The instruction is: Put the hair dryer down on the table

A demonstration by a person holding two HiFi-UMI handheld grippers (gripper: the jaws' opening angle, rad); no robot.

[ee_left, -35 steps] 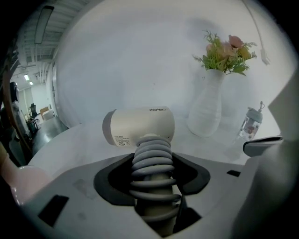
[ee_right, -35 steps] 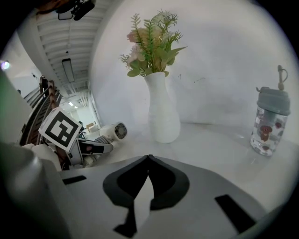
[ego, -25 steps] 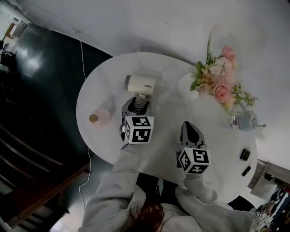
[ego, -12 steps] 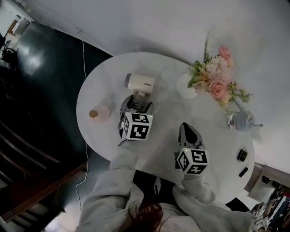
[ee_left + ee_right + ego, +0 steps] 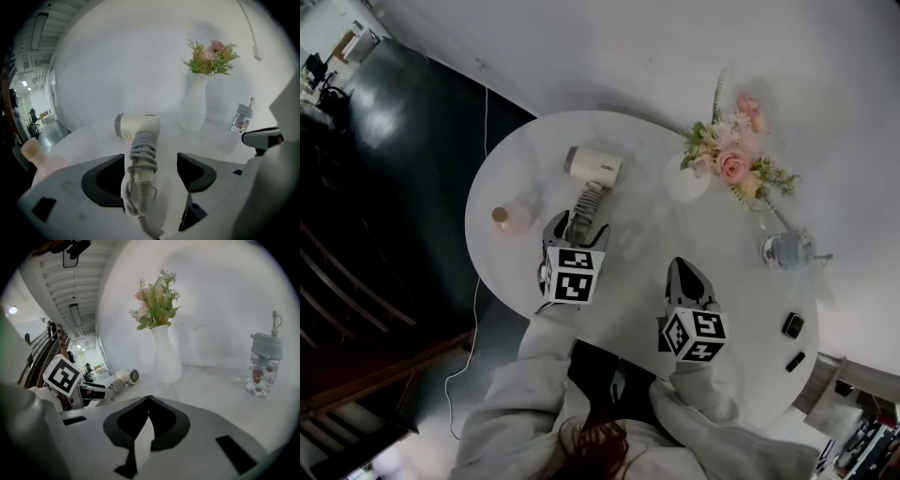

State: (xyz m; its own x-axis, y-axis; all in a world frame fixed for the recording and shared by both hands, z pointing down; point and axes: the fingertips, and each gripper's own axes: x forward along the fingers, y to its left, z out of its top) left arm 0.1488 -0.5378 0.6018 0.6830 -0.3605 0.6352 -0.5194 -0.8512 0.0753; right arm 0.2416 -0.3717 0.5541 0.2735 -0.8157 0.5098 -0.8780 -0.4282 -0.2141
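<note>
The cream hair dryer (image 5: 593, 164) lies on the round white table (image 5: 630, 267), its cord wound around the handle, which points toward me. My left gripper (image 5: 577, 228) stands open just behind it. In the left gripper view the wrapped handle of the hair dryer (image 5: 142, 157) sits between the wide jaws with a gap on each side, and neither pad of the left gripper (image 5: 151, 166) presses on it. My right gripper (image 5: 686, 274) hovers over the table's near right part, shut and empty. The right gripper (image 5: 149, 399) view shows the hair dryer (image 5: 126, 376) far off to the left.
A white vase (image 5: 686, 178) with pink flowers (image 5: 727, 155) stands at the back right. A small water bottle (image 5: 783, 249) is to its right, and two small dark objects (image 5: 792, 325) lie near the right edge. A pink bottle (image 5: 513, 218) stands left of the dryer.
The left gripper's jaws have spread off the dryer handle and the gripper has drawn back toward me, so more of the handle shows. The dryer stays on the table.
</note>
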